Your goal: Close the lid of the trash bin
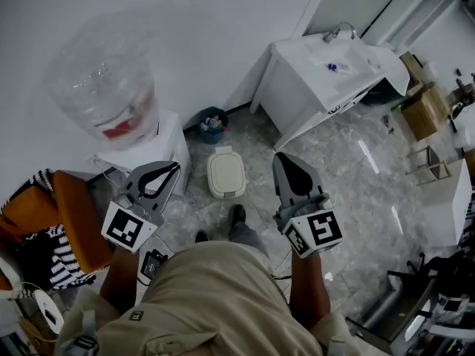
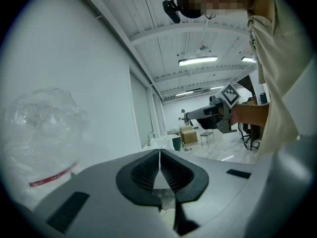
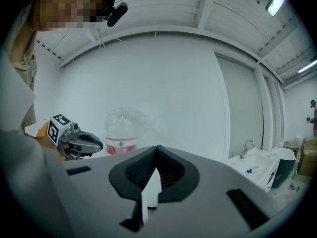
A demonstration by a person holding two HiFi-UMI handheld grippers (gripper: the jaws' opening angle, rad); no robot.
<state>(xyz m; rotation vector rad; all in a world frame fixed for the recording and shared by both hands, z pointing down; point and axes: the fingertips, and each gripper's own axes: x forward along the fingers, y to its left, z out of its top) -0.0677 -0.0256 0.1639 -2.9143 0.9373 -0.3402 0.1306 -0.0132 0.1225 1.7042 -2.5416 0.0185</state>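
cream trash bin (image 1: 227, 192), smooth rounded lid (image 1: 225, 170) down

Trash bin (image 1: 225, 174) — right of water dispenser (image 1: 111, 102)

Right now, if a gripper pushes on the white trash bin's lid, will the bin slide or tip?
Likely light: the white trash bin is small and looks plastic. It stands free on a glossy floor, so a sideways shove would probably slide it. Its height cannot be judged from above, so tipping is uncertain.
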